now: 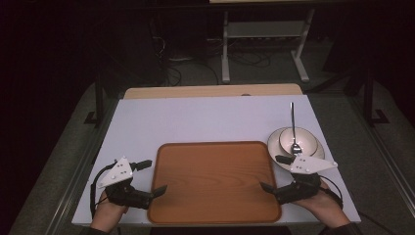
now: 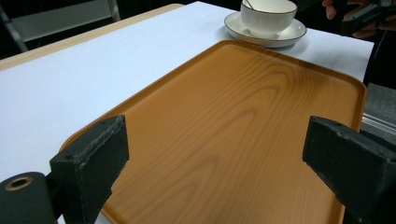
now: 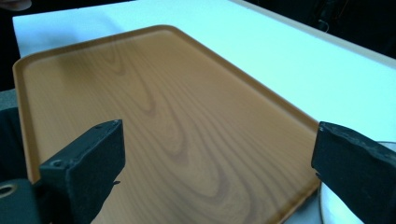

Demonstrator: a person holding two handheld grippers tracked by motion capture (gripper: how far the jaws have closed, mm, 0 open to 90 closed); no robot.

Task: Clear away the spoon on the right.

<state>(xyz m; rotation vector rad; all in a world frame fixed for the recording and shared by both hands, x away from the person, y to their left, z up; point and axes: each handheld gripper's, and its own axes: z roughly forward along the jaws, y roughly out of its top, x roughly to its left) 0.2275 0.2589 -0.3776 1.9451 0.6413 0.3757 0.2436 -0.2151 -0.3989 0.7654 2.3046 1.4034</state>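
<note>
1. Hands hold the left gripper [image 1: 149,178] and right gripper [image 1: 273,172] at the near edge of the table [image 1: 195,120], jaws wide apart, holding nothing.
2. Between them lies the bare tray [image 1: 214,181].
3. Farther right, a spoon [image 1: 293,128] stands in a bowl [image 1: 299,139] on a saucer [image 1: 273,144].
4. It looks like the start; next, the right gripper likely reaches for the bowl.

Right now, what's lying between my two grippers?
The wooden tray spans the stretch between the left gripper and right gripper, its surface bare. The high view shows this, with both grippers open at its side edges.
</note>
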